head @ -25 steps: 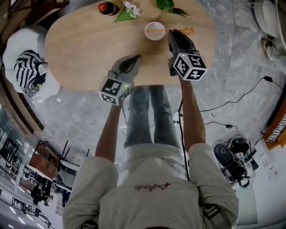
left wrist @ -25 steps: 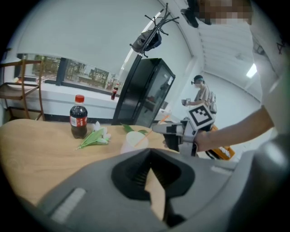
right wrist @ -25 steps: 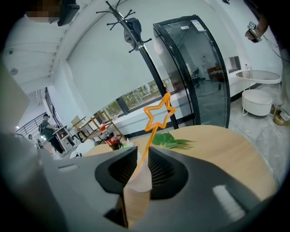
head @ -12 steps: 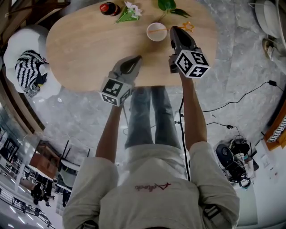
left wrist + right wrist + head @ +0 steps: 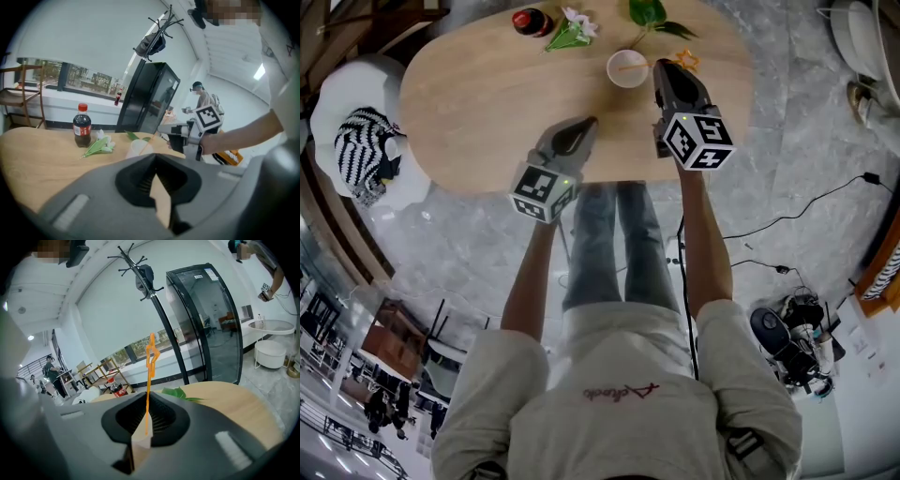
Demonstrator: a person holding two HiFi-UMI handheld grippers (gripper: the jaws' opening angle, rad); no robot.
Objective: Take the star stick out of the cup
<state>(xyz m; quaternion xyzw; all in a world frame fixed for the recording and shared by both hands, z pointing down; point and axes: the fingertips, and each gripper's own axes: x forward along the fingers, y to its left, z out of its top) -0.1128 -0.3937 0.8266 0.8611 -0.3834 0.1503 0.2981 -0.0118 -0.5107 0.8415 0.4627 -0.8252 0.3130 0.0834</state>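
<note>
The oval wooden worktop [image 5: 478, 94] is carrying everything. The left hand-held gripper [image 5: 161, 194] is hanging clenched and empty, well back from the cup [image 5: 614, 73] and not steadying it. The right hand-held gripper [image 5: 144, 430] is closing its jaws on the star stick [image 5: 151, 357], nipping the thin orange shaft in their seam just beside the rim. The stick's lower end seems to be sitting in the cup, and its star is pointing out past the jaws. The risk is that such a slim shaft may swivel or slide in the pinch. Drawing it out sideways could also drag the rim and topple the unsupported cup toward the leaf [image 5: 652, 13].
</note>
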